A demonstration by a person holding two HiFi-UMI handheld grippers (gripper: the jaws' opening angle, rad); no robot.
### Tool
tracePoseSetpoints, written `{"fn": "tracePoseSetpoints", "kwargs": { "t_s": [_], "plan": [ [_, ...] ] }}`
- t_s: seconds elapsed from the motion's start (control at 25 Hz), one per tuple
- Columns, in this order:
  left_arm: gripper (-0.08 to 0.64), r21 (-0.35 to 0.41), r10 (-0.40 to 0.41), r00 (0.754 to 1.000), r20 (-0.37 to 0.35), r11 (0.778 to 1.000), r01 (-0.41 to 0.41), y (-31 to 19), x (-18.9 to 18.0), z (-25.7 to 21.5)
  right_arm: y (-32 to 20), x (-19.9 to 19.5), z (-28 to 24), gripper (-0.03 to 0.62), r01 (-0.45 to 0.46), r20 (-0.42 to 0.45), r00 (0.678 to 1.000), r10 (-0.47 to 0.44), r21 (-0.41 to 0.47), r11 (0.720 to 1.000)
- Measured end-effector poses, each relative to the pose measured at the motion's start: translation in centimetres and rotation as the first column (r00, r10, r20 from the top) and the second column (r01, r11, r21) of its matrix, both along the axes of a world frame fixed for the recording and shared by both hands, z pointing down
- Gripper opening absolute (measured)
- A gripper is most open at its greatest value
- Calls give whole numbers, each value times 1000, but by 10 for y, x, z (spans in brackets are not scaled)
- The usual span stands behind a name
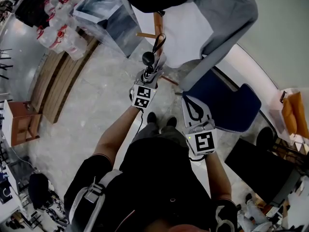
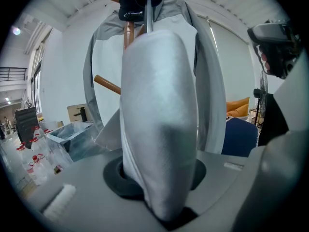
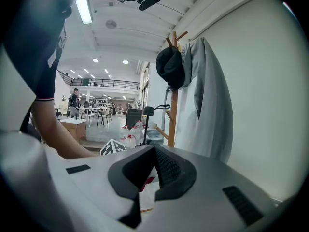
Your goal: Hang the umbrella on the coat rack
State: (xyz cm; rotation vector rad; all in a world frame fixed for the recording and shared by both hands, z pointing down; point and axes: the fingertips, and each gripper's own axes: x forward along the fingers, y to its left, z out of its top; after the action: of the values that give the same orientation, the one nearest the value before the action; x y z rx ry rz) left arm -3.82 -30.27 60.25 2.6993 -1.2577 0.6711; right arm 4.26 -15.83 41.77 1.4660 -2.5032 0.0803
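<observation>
The left tool [image 1: 152, 72] is clamped on the folded pale umbrella [image 2: 159, 115]. The umbrella stands upright, black knob handle [image 1: 148, 58] topmost, close in front of the wooden coat rack [image 3: 173, 115]. The right tool [image 3: 145, 170] is closed on nothing, alongside.

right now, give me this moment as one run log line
left gripper: shut on folded pale grey fabric umbrella, upright | right gripper: jaws together, empty | brown wooden coat rack: umbrella not yet hung
</observation>
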Motion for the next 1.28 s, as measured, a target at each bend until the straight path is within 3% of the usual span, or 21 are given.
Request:
{"fn": "tracePoseSetpoints", "kwargs": {
  "t_s": [1.28],
  "plan": [
    [100,-49,-83,997,-3,995,83,-23,8,43,-3,-6,15,3,4,-5,1000,-5,-65,998]
  ]
}}
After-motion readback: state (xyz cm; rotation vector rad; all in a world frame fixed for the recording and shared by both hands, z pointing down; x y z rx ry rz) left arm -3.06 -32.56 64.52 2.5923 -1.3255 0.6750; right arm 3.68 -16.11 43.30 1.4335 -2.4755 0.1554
